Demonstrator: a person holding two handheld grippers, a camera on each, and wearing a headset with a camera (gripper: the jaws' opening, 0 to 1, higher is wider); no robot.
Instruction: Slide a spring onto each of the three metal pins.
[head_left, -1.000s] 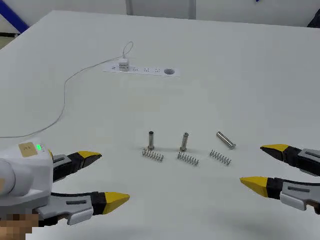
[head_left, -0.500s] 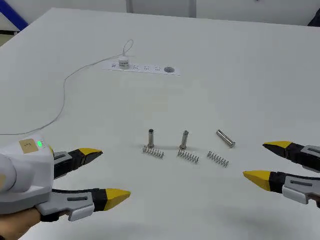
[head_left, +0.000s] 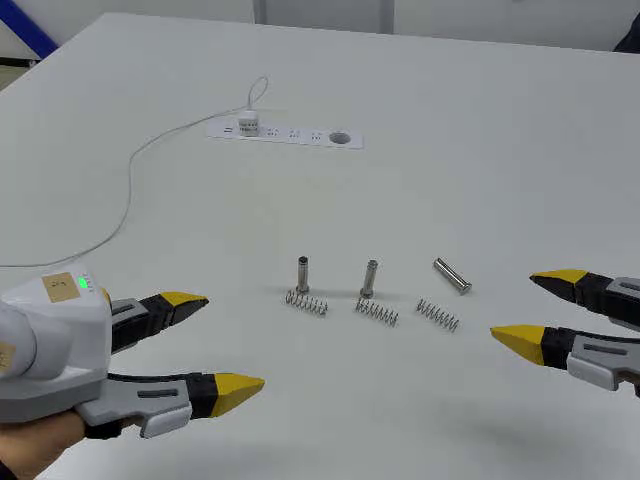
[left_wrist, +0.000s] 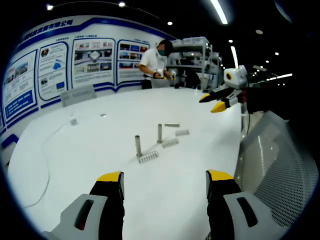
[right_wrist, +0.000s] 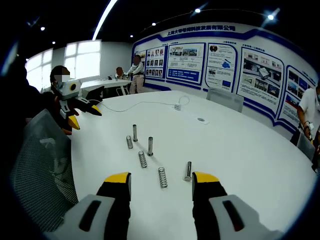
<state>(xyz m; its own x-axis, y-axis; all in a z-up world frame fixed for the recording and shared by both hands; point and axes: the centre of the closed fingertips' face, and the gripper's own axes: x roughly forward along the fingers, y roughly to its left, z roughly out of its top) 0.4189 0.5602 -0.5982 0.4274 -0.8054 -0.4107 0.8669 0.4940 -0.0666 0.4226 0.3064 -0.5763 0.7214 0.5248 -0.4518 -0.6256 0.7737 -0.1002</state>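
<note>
We judge the task as not yet begun, since none of the three springs sits on a pin.

At the far left, the left gripper (head_left: 222, 342) hangs above the white table (head_left: 480, 150), jaws spread wide and holding nothing, well apart from the parts. Next comes the left pin (head_left: 303, 274), standing upright on its broader foot. The left spring (head_left: 306, 303) lies flat on the table just in front of its base; we cannot tell whether the two touch. The middle pin (head_left: 370, 278) also stands upright, and the middle spring (head_left: 376, 313) lies just in front of it in the same way. The right pin (head_left: 451, 277) is different: it lies on its side at a slant, and the right spring (head_left: 438, 316) lies near it but apart. At the far right, the right gripper (head_left: 520, 307) hovers with its jaws spread and empty, nearer to the right spring than to any other part.

Farther back on the table, a power strip (head_left: 285, 134) and its cord (head_left: 130, 190) lie well away from the work.

All three pairings are therefore left to do. By our reckoning, the two standing pins can take a spring from above. The pin on its side will likely need to be stood up or held by one gripper while the other feeds the spring on.
</note>
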